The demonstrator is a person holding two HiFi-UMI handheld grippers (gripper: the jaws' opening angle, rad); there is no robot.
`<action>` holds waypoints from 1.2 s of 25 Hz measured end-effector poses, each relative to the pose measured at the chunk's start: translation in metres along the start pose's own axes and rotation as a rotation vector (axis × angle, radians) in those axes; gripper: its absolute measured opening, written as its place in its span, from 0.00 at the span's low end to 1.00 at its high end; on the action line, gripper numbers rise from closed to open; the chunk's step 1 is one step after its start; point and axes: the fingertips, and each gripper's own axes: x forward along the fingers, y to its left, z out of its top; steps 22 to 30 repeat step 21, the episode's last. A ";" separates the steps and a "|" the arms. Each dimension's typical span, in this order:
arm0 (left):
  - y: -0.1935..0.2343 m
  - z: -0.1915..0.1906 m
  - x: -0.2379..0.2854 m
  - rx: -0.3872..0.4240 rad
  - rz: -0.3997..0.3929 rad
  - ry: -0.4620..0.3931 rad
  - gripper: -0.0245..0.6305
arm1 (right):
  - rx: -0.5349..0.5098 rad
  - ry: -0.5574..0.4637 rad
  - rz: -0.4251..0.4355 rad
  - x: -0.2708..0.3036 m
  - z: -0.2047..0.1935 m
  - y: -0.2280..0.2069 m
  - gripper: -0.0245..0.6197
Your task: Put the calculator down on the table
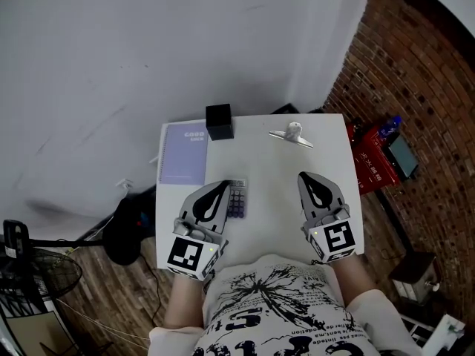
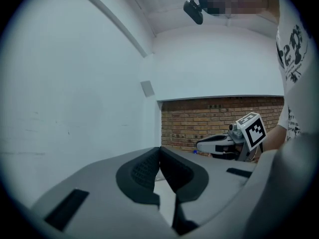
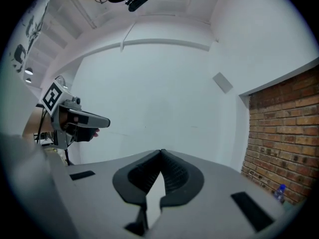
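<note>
Two grippers are hanging over one white square table (image 1: 274, 191). The left gripper (image 1: 222, 187) and the right gripper (image 1: 307, 177) are both pressing their jaws together on nothing. One small grey calculator with dark keys (image 1: 237, 199) is lying flat on the table, just beside the left gripper. One purple notebook (image 1: 183, 153) and one black box (image 1: 219, 121) are sitting further back

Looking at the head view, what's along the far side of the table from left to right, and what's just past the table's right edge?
purple notebook → black box → small white object → red crate, off the table
</note>
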 end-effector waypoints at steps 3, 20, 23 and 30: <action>0.001 -0.004 0.003 -0.003 0.009 0.004 0.06 | 0.000 0.000 -0.001 -0.001 -0.001 -0.001 0.06; 0.000 -0.009 0.008 -0.015 0.020 0.011 0.06 | -0.004 -0.028 -0.020 -0.006 0.002 -0.009 0.06; 0.000 -0.010 0.008 -0.015 0.021 0.011 0.06 | -0.006 -0.029 -0.020 -0.006 0.002 -0.009 0.06; 0.000 -0.010 0.008 -0.015 0.021 0.011 0.06 | -0.006 -0.029 -0.020 -0.006 0.002 -0.009 0.06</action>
